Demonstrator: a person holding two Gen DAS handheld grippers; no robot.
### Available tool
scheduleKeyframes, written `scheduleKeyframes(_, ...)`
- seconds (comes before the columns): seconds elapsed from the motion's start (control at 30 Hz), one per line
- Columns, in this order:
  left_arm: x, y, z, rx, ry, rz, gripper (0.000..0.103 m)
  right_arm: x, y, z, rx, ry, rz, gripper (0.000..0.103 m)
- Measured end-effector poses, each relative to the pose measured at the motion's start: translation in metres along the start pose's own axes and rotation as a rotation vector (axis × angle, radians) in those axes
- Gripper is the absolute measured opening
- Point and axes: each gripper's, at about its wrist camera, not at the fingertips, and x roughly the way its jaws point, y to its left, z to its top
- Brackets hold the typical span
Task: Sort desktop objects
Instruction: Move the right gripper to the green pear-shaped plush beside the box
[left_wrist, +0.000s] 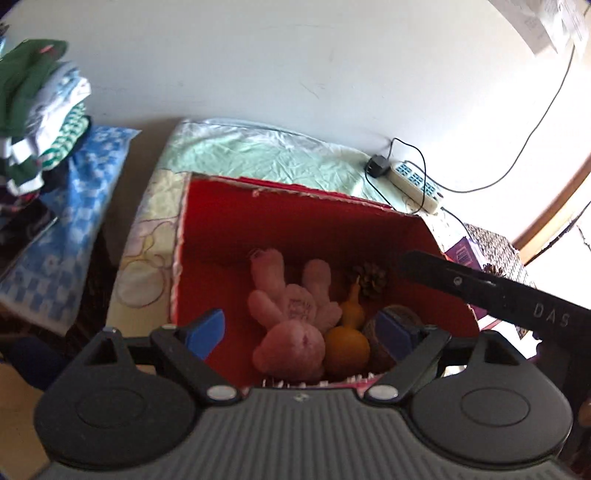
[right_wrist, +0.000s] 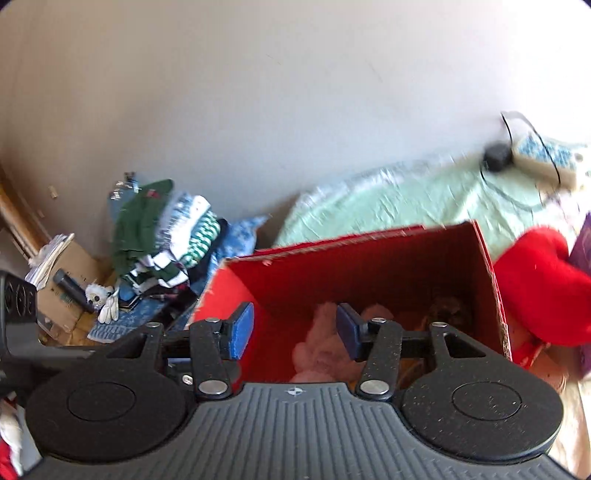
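Observation:
A red box stands open on a pale cloth. Inside lie a pink plush rabbit, an orange gourd, a pine cone and a brownish round object. My left gripper is open and empty above the box's near edge. My right gripper is open and empty over the same box, with the pink rabbit below it. Part of the right tool crosses the left wrist view at the right.
A red plush item lies right of the box. A power strip with cables lies behind on the green cloth. A pile of folded clothes sits at the left on a blue checked cloth. A cardboard box lies far left.

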Motion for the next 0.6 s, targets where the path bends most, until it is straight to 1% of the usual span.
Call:
scheduleKeyframes(0.1, -0.018, -0.003, -0.012, -0.007, -0.031, 0.052, 0.089, -0.004, 0.001, -0.003, -0.036, -0.012, 0.018, 0.06)
scheduleKeyframes(0.13, -0.025, -0.004, -0.018, -0.01, -0.045, 0.078, 0.089, -0.006, 0.002, -0.004, -0.045, -0.006, 0.031, 0.064)
scheduleKeyframes(0.2, -0.041, -0.007, -0.029, -0.024, -0.074, 0.131, 0.089, -0.009, 0.004, -0.007, -0.06, 0.002, 0.071, 0.065)
scheduleKeyframes(0.23, -0.049, -0.009, -0.035, -0.035, -0.087, 0.158, 0.089, -0.012, 0.004, -0.009, -0.071, 0.002, 0.091, 0.068)
scheduleKeyframes(0.3, -0.06, -0.013, -0.048, -0.051, -0.106, 0.224, 0.089, -0.023, 0.006, -0.013, -0.1, -0.014, 0.132, 0.072)
scheduleKeyframes(0.33, -0.063, -0.016, -0.055, -0.052, -0.107, 0.257, 0.089, -0.029, 0.005, -0.016, -0.117, -0.024, 0.149, 0.072)
scheduleKeyframes(0.4, -0.062, -0.02, -0.069, -0.05, -0.087, 0.305, 0.089, -0.04, 0.006, -0.022, -0.161, -0.028, 0.18, 0.072)
scheduleKeyframes(0.43, -0.061, -0.021, -0.076, -0.059, -0.076, 0.333, 0.089, -0.044, 0.007, -0.025, -0.188, -0.014, 0.199, 0.072)
scheduleKeyframes(0.53, -0.052, -0.022, -0.099, -0.122, -0.023, 0.377, 0.089, -0.051, 0.005, -0.038, -0.237, 0.044, 0.255, 0.071)
scheduleKeyframes(0.6, -0.046, -0.026, -0.113, -0.152, 0.009, 0.417, 0.089, -0.05, 0.001, -0.046, -0.232, 0.097, 0.279, 0.071)
